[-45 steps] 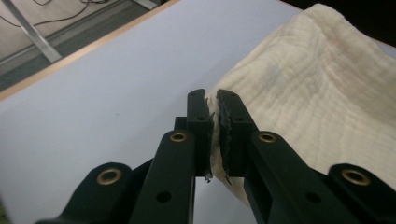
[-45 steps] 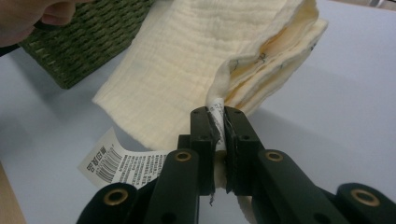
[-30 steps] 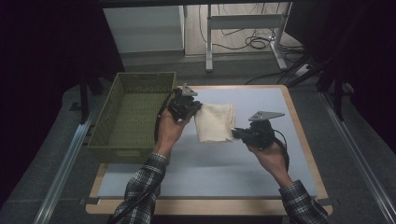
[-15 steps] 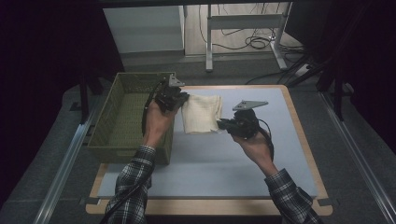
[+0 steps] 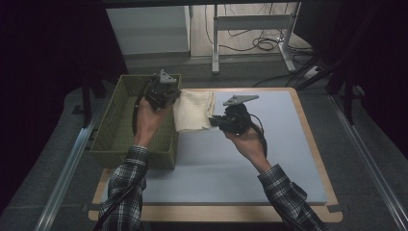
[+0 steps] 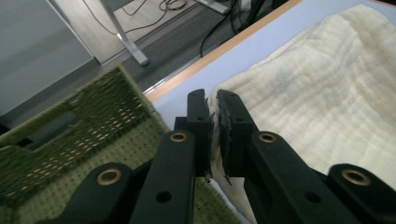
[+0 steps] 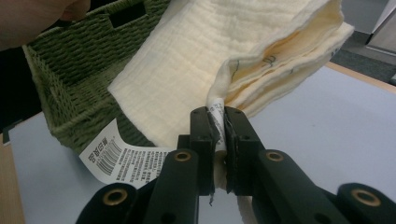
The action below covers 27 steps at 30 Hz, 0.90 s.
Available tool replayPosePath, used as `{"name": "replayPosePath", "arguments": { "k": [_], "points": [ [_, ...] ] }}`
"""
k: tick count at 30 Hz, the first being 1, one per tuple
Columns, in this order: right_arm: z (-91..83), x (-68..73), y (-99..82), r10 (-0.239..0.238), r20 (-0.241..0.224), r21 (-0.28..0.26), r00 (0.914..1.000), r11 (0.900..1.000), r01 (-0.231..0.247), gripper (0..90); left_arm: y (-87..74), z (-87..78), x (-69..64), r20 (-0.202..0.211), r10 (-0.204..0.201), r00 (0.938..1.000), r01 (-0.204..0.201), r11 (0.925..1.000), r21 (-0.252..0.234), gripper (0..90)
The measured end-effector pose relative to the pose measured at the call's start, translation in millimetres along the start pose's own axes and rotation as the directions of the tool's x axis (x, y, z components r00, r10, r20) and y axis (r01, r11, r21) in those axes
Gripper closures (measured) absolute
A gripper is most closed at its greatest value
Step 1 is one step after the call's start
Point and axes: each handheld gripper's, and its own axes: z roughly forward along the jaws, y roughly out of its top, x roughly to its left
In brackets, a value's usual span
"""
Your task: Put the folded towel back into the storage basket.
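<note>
Clamping opposite edges of a folded cream muslin cloth (image 5: 194,109), the left gripper (image 6: 214,122) and the right gripper (image 7: 219,122) carry it together, held clear of the pale blue table mat (image 5: 269,154). The cloth hangs just beside the rim of the green woven rectangular basket (image 5: 120,122), not yet over its hollow. Lifting looks done; what is left is moving it across and letting go inside. A white care label (image 7: 122,158) dangles below, showing a barcode and print too small to read.
</note>
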Motion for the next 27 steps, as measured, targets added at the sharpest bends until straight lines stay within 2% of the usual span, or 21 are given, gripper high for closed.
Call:
{"name": "replayPosePath", "arguments": {
  "k": [6,11,19,27],
  "points": [
    [11.8,8.4,11.1,0.001,-0.019,-0.010,0.9998,0.9999,-0.001,82.9,-0.3,-10.4,14.1,-0.041,0.010,0.9991,-0.010,0.9998,0.016,84.1],
    [26.7,17.7,19.1,-0.018,-0.029,-0.013,0.9994,0.9998,0.017,82.9,-6.0,-16.0,26.0,-0.078,0.006,0.9969,-0.004,0.9997,0.025,84.1],
    [54.9,34.7,30.4,-0.033,-0.053,-0.015,0.9981,0.9994,0.032,82.9,-22.6,-22.8,47.5,-0.129,-0.016,0.9915,0.022,0.9988,0.045,84.1],
    [89.4,56.2,37.2,-0.045,-0.077,0.009,0.9960,0.9989,0.045,82.8,-45.9,-31.2,68.2,-0.169,-0.046,0.9846,0.058,0.9960,0.067,84.2]
  ]
}}
